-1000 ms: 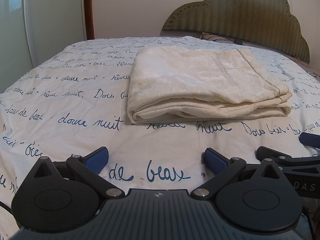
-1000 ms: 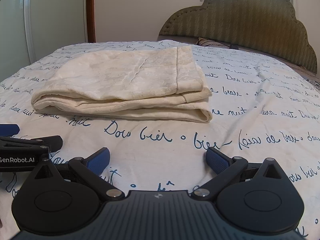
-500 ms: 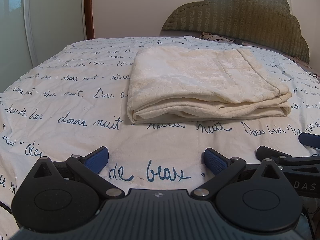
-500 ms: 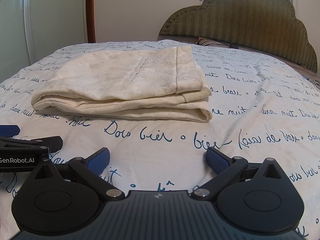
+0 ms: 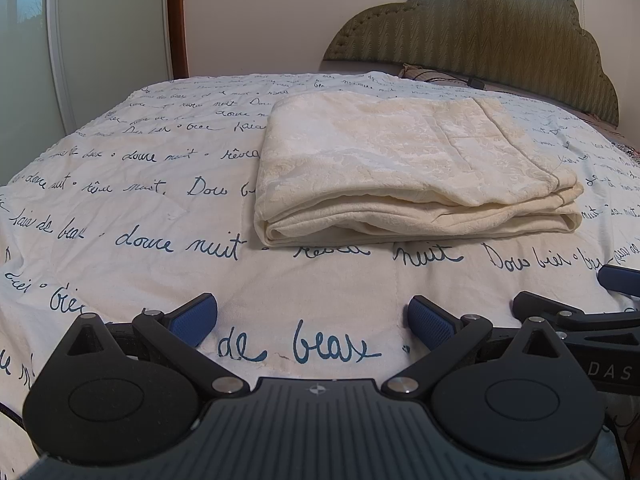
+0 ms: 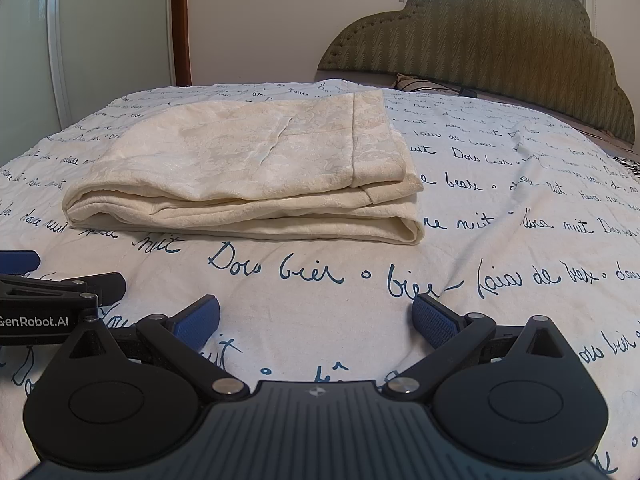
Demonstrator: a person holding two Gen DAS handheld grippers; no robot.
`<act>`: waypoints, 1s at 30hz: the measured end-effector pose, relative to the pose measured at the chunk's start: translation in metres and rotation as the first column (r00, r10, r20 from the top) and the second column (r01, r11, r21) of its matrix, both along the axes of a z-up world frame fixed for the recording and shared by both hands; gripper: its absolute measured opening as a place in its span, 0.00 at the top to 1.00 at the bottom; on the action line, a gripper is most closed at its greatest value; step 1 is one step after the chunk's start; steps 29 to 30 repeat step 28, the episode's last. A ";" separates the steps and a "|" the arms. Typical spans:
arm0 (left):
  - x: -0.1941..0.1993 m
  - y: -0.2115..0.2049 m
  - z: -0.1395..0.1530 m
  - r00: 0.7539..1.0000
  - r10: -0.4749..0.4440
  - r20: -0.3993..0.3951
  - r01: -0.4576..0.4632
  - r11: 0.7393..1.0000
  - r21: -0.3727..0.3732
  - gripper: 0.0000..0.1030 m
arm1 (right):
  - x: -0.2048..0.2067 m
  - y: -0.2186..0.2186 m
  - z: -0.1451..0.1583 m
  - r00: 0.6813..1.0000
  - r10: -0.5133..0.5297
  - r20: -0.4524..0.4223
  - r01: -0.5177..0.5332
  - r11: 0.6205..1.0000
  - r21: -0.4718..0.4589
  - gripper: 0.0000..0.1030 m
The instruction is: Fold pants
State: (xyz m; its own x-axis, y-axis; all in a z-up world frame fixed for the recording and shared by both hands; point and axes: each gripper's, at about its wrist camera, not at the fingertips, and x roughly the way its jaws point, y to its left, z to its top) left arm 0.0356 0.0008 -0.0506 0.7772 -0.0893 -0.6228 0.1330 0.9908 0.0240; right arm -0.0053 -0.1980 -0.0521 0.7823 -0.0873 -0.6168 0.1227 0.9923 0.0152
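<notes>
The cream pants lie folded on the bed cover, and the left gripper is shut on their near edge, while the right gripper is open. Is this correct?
Not quite. The left gripper is open too and holds nothing, short of the pants, as the left wrist view shows. The rest is right.

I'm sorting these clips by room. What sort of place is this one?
Most likely a home bedroom. The folded cream pants lie on a bed covered with a white bedspread printed with blue handwriting, an upholstered scalloped headboard stands at the far end, and a floral-decorated wardrobe door stands at the left.
</notes>
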 end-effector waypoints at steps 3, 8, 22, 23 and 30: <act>0.000 0.000 0.000 1.000 0.000 0.000 0.000 1.000 0.000 0.00 | 0.000 0.000 0.000 1.000 0.000 0.000 0.000 1.000 0.000 0.00; 0.000 0.000 0.000 1.000 -0.001 -0.001 0.001 1.000 0.000 0.00 | 0.000 0.000 0.000 1.000 0.000 0.000 0.000 1.000 0.000 0.00; 0.000 0.001 -0.002 1.000 -0.005 -0.001 0.005 1.000 -0.010 0.00 | 0.000 0.000 0.000 1.000 0.000 0.000 0.000 1.000 0.001 0.00; 0.000 0.001 -0.002 1.000 -0.005 -0.001 0.005 1.000 -0.012 0.00 | 0.000 0.000 0.000 1.000 0.000 0.000 0.000 1.000 0.001 0.00; 0.001 0.002 -0.001 1.000 -0.004 -0.002 0.004 1.000 -0.015 0.00 | 0.000 0.000 0.000 1.000 0.000 0.000 0.000 1.000 0.003 0.00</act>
